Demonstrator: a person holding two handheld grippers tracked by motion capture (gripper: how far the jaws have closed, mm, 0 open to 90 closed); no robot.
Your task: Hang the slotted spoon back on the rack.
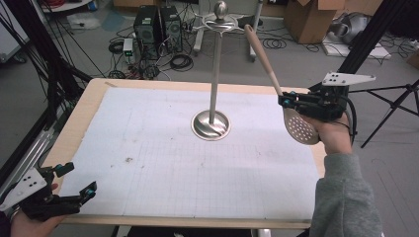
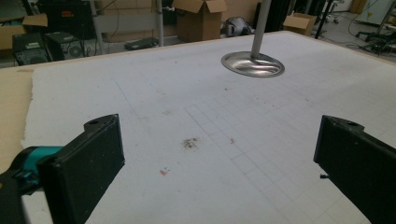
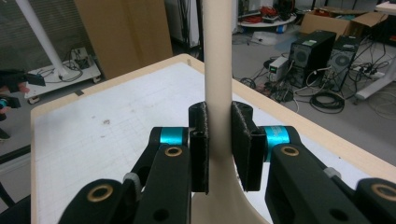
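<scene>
My right hand-held gripper [image 1: 285, 100] squeezes the light, stiff spoon [image 1: 302, 128] by its smooth neck; left hand-held gripper [image 1: 76, 180] is wide apart.

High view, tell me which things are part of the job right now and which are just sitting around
In the job:
- slotted spoon, clamped at its handle by the right gripper
- metal stand on the white mat
- left gripper, open and holding nothing, low at the table's near left corner

Just lying about:
- computer towers on the floor
- cardboard boxes
- coiled cables
</scene>
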